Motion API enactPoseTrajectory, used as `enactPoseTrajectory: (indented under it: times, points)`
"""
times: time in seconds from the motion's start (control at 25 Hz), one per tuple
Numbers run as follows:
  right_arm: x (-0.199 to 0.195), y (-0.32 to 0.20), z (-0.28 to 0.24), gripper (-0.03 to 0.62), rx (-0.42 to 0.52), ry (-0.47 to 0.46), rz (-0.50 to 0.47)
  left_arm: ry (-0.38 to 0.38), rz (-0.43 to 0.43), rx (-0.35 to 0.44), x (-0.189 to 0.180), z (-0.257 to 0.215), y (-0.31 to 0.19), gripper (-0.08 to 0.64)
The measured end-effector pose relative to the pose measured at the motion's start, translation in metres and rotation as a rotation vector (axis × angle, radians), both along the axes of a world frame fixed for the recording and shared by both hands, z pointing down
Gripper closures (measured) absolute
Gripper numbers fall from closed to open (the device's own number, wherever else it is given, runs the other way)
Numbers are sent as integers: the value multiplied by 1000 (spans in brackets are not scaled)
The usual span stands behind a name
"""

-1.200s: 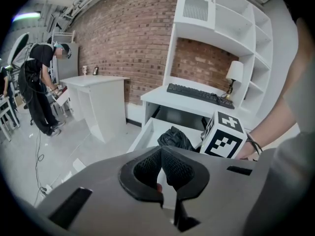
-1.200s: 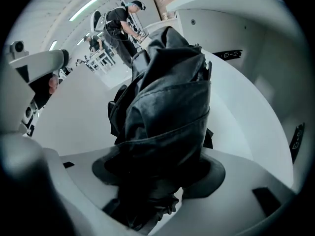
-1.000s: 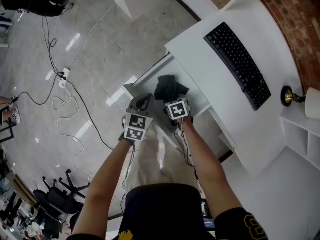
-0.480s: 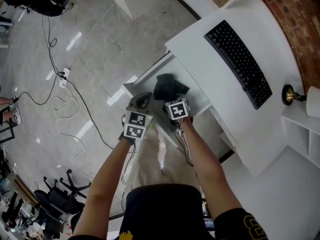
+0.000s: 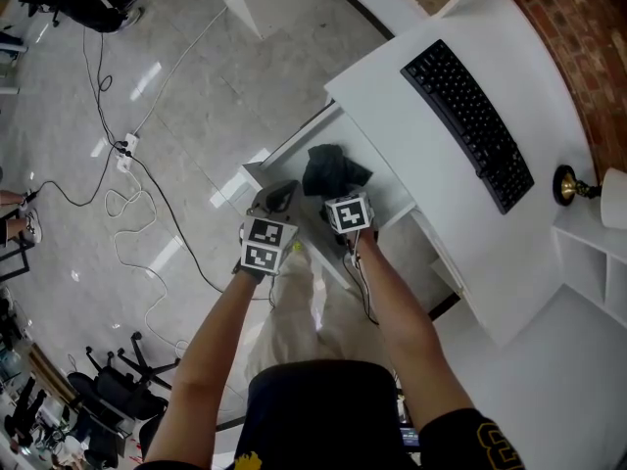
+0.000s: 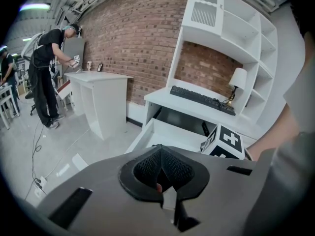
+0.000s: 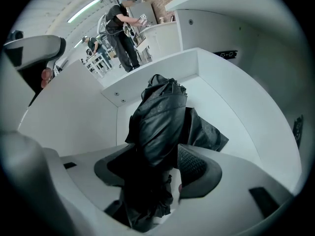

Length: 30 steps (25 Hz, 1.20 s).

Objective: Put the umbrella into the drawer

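Right gripper (image 7: 156, 167) straddled the black umbrella (image 7: 160, 122), its jaws spread wide and loose around the fabric after just easing slightly inward. The folded umbrella lay on the floor of the open white drawer (image 5: 292, 147), roughly midway between its side walls. Near the drawer's front corner, the left gripper (image 6: 161, 170) was clenched on nothing. Behind the drawer stood the white desk (image 5: 411, 155), carrying a black keyboard (image 5: 468, 125).
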State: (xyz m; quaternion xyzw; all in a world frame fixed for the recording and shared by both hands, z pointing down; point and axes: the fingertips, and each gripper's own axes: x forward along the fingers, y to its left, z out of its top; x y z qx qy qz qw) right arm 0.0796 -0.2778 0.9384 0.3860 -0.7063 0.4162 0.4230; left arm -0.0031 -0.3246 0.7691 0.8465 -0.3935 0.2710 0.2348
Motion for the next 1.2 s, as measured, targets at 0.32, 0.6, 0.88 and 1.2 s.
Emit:
enactPoseTrajectory:
  times: [0.32, 0.6, 0.88, 1.2]
  points:
    - [-1, 8, -8, 361, -58, -14, 37, 35, 0, 3, -1, -1, -1, 546]
    - [16, 14, -49, 473, -1, 43, 48, 75, -44, -37, -4, -1, 2, 546]
    - [12, 32, -97, 569, 53, 52, -6, 4, -68, -77, -13, -16, 25, 546]
    - [25, 26, -165, 589, 194, 33, 0, 93, -62, -45, -9, -73, 33, 546]
